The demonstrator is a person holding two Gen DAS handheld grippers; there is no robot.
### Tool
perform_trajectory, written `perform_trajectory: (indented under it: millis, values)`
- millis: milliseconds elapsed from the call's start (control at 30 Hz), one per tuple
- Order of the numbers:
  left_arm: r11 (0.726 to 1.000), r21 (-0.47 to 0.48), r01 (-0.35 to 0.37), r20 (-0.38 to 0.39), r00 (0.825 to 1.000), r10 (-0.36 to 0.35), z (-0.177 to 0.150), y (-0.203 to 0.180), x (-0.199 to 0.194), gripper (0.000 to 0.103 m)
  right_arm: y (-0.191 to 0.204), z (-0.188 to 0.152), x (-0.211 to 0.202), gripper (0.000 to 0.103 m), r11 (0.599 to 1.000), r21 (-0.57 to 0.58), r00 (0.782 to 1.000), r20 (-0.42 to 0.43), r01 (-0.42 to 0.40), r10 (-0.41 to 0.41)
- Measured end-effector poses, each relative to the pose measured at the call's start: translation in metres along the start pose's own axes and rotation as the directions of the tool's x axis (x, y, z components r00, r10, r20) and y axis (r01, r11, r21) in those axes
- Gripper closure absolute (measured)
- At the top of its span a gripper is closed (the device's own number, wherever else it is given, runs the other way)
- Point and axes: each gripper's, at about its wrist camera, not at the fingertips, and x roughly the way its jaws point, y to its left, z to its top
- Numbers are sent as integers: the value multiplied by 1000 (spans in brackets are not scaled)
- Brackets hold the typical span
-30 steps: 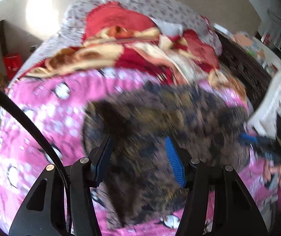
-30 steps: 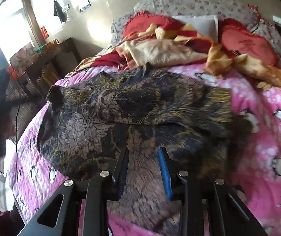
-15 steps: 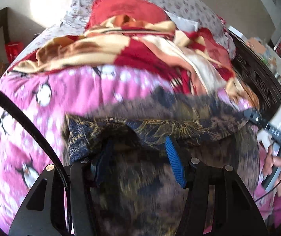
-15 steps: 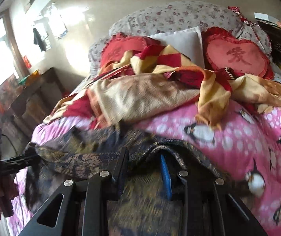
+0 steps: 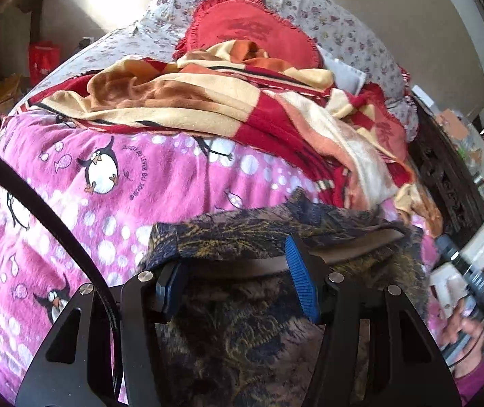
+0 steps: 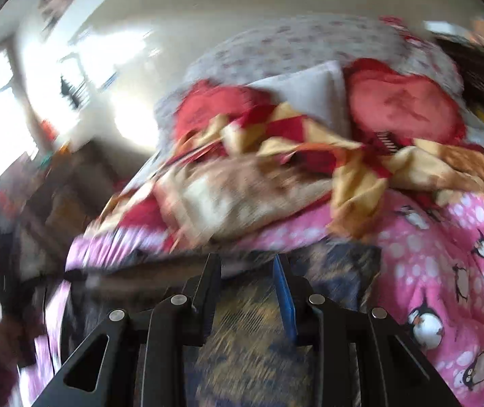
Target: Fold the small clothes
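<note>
The dark gold-patterned garment (image 5: 242, 332) lies on the near part of the bed, its far edge doubled over toward me so the plain inner side shows as a pale band along the fold. My left gripper (image 5: 238, 281) sits right at that fold with its jaws spread wide. Cloth bunches around the blue pads (image 5: 301, 288), but I see nothing pinched between them, so I take it as holding nothing. My right gripper (image 6: 247, 291) is over the same garment (image 6: 248, 349) at its other end. Its jaws stand only partly apart with cloth running between them, and the view is badly smeared (a fast swing, I'd guess), so I cannot tell whether it grips the fabric.

My worry is the fold itself. The cloth looks thin and slippery, and with one end loose and the other moving fast, the doubled edge could slide off square or flop open again. The plush surface beneath may also drag on the lower layer and wrinkle it.

Under the garment is a pink penguin-print blanket (image 5: 160, 183), and beyond it a rumpled red-and-cream blanket (image 5: 208, 101), a red heart cushion (image 5: 252, 30) and floral pillows (image 5: 343, 30) against a plain wall. Dark carved furniture (image 5: 445, 176) stands to the right of the bed.
</note>
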Motion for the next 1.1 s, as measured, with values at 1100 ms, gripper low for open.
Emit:
perform_trajectory:
  millis: [1100]
  values:
    - [963,268,-24,-79,996,47,-59,-25,-1,48,-9,-35,18,66,974,-156,976,-118,165,-184]
